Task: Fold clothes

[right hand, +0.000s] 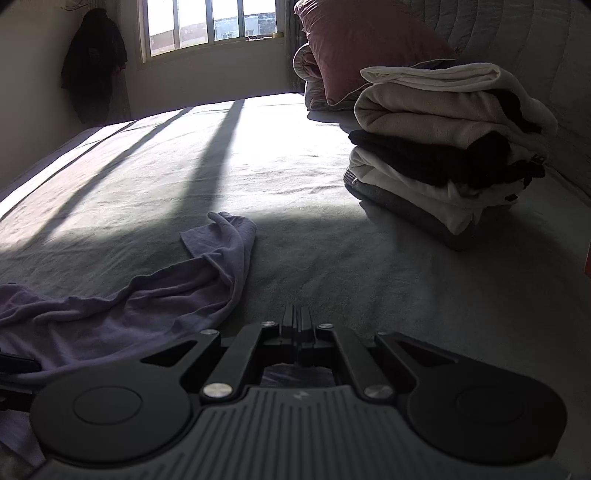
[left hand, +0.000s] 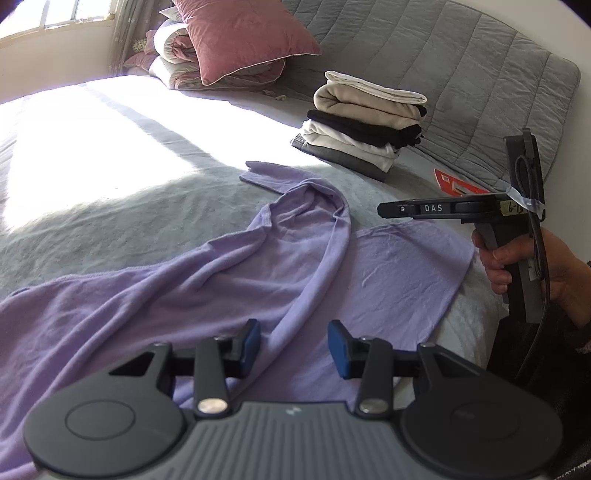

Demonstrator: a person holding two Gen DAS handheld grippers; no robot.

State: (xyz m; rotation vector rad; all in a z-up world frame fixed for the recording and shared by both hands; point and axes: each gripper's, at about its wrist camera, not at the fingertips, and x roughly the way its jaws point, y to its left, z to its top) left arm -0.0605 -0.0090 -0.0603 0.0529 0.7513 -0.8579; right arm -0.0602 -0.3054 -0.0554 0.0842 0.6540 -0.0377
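Left wrist view: purple shirt (left hand: 229, 266) lay rumpled near the folded stack (left hand: 365, 122); left tool (left hand: 293, 343) wide, right tool (right hand: 297, 325) closed empty; flattening seemed due.

A home bedroom is shown: a wide bed (right hand: 258, 177) is lit through a barred window (right hand: 210, 22), with a pink pillow (left hand: 240, 37) and rolled quilt (left hand: 173, 48) stacked at its head.

A lilac garment (left hand: 229, 266) of soft knit lies spread and rumpled on the pale green bedcover, one long fold ridged up across its middle, a narrow part reaching away toward the far side of the bed and a flatter panel lying smooth to the right. Beyond it stands a stack of folded clothes (left hand: 365, 125): cream, beige, black, white and grey layers
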